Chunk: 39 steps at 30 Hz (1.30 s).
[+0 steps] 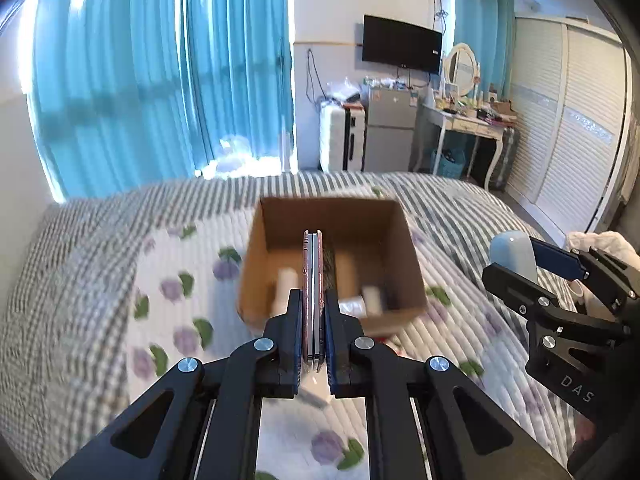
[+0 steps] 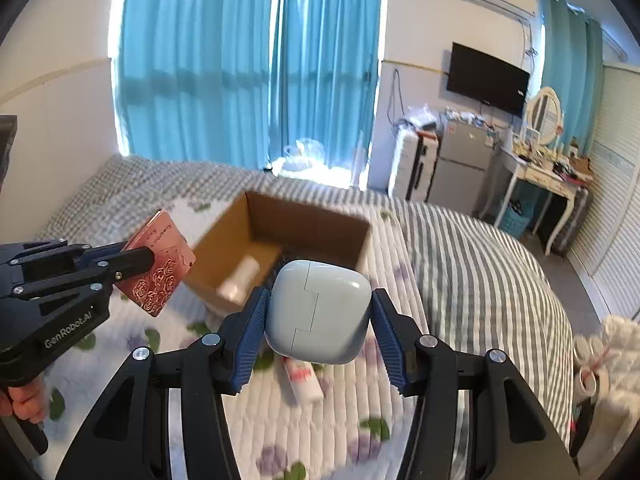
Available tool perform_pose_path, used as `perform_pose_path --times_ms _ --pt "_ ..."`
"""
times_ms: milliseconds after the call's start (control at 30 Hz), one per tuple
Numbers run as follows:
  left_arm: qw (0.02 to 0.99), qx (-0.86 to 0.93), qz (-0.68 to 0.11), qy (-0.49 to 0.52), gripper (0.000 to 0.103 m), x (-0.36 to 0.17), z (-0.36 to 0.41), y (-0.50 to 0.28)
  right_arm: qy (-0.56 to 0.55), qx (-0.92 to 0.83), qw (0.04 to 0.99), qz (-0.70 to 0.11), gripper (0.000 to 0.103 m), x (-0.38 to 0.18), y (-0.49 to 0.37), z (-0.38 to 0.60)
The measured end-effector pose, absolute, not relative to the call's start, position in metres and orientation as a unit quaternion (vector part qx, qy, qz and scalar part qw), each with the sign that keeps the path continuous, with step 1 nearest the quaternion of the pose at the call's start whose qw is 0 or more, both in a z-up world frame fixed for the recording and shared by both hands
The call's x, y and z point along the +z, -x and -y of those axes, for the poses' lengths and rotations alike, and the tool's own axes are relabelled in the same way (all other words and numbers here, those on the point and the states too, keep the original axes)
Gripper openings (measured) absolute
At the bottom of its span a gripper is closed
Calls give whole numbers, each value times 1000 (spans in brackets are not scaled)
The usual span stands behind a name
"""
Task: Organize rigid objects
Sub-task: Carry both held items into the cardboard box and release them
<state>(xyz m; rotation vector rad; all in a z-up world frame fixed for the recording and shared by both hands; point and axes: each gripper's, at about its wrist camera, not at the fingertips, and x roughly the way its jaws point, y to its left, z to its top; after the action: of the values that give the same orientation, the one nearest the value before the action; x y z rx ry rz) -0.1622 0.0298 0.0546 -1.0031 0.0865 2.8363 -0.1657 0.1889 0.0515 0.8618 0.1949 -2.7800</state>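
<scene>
My left gripper [image 1: 313, 312] is shut on a flat pink case with rose patterns [image 1: 313, 280], seen edge-on and held above the bed in front of an open cardboard box [image 1: 396, 240]. The same case [image 2: 160, 268] shows in the right wrist view, left of the box [image 2: 224, 240]. My right gripper [image 2: 318, 312] is shut on a pale blue rounded case [image 2: 320, 312], held above the bed near the box's front edge. It also shows at the right of the left wrist view [image 1: 514, 254]. White tube-like items [image 1: 286, 284] lie inside the box.
A small white and pink tube [image 2: 304, 380] lies on the quilted floral bedspread [image 2: 280, 432] below my right gripper. White cloth and rolls [image 2: 608, 360] lie at the bed's right edge. Blue curtains, a small fridge, a dressing table and wardrobe stand beyond the bed.
</scene>
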Motion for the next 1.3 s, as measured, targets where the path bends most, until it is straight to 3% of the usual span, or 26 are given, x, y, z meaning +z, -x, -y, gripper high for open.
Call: perform_pose_path --times_ms 233,633,900,1067,1133,1200,1300 --pt "56 942 -49 328 10 64 -36 237 -282 -949 124 -65 52 69 230 -174" --pt "47 909 -75 408 10 -45 -55 347 -329 -933 134 -55 52 -8 340 -170" --pt "38 905 -56 419 10 -63 -49 357 -349 -925 133 -64 52 -36 359 -179" --pt "37 908 -63 412 15 -48 -45 343 -344 -928 130 -55 52 -24 352 -181" --pt "40 913 -61 402 34 -36 -41 334 -341 -930 127 -54 52 -17 347 -179" --pt "34 918 -59 390 45 -23 -35 326 -338 -931 124 -57 52 -10 342 -176" --pt "32 924 -57 376 46 -7 -25 314 -337 -932 122 -61 52 -5 339 -171"
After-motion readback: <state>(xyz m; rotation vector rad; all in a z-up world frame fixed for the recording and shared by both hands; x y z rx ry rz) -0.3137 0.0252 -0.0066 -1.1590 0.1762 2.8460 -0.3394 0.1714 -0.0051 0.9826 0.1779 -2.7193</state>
